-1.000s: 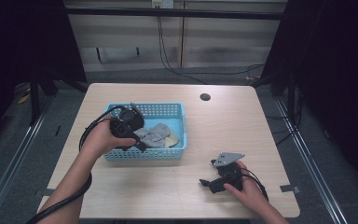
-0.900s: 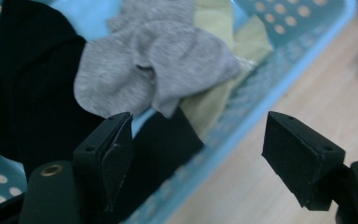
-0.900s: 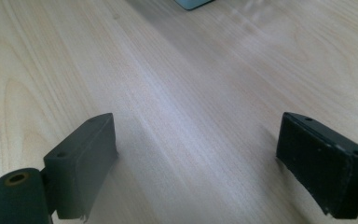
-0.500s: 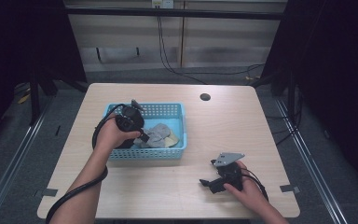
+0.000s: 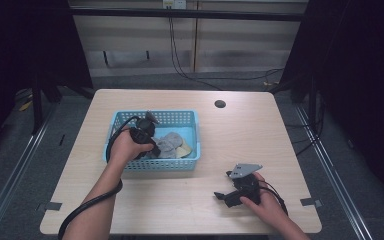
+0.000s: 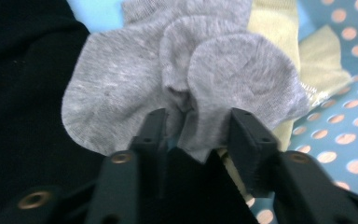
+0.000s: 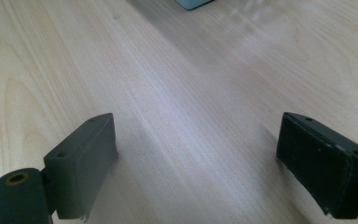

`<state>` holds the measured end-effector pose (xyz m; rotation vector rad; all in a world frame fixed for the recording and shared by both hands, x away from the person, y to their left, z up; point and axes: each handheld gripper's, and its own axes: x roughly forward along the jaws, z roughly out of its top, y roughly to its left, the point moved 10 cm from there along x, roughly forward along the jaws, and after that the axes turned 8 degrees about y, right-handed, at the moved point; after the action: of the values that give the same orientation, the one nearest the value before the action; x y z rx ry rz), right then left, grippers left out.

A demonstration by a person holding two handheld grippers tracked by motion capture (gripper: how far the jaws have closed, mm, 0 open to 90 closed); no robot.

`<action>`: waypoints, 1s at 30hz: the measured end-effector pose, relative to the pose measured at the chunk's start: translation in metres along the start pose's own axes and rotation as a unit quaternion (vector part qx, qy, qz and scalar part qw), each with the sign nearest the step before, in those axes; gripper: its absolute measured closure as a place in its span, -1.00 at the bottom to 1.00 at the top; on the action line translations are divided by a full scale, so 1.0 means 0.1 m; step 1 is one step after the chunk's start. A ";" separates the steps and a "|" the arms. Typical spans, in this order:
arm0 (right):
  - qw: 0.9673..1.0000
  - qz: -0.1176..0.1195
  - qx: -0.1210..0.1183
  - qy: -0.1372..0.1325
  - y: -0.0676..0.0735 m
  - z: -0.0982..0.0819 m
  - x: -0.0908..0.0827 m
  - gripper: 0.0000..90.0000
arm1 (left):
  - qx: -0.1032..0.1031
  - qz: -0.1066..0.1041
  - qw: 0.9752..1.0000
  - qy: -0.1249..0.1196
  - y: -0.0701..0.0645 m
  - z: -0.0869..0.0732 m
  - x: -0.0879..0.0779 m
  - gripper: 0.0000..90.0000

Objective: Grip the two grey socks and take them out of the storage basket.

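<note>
A blue perforated basket [image 5: 187, 120] sits on the left half of the desk [image 5: 240, 130]. In it lie a bunched grey sock [image 6: 177, 79], a pale yellow cloth [image 6: 284, 42] beside and under that sock, and something black [image 6: 18, 93] at the edge of the left gripper view that I cannot identify. My left gripper [image 6: 196, 137] reaches down into the basket, and its jaws pinch a fold of the grey sock between them. My left hand [image 5: 125, 147] wraps the gripper body above the basket's near-left part, its cable looping down along my forearm.

My right gripper [image 7: 196, 154] rests low over the bare desk near the front right edge, well apart from the basket, jaws spread wide with nothing between them. My right hand [image 5: 265, 202] holds it from behind.

The desk is light wood with a dark round hole [image 5: 220, 104] near its far edge. Beyond it are a grey floor, a pale wall panel and hanging cables [image 5: 180, 55].
</note>
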<state>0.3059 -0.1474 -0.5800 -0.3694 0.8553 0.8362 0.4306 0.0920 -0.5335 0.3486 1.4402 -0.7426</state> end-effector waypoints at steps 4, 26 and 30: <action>1.000 0.000 0.000 0.000 0.00 0.00 0.00 -0.74 | 0.006 0.009 1.000 0.010 0.03 -0.02 -0.02 0.71; 1.000 0.000 -0.001 0.000 0.00 0.00 0.00 -0.74 | -0.036 0.005 0.999 -0.012 0.07 0.12 0.05 0.12; 1.000 0.000 -0.001 0.000 0.00 0.00 0.00 -0.74 | -0.021 -0.003 1.000 0.004 0.02 0.12 0.10 0.45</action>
<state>0.3056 -0.1475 -0.5800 -0.3705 0.8548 0.8378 0.4408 0.0831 -0.5421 0.3154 1.4630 -0.7141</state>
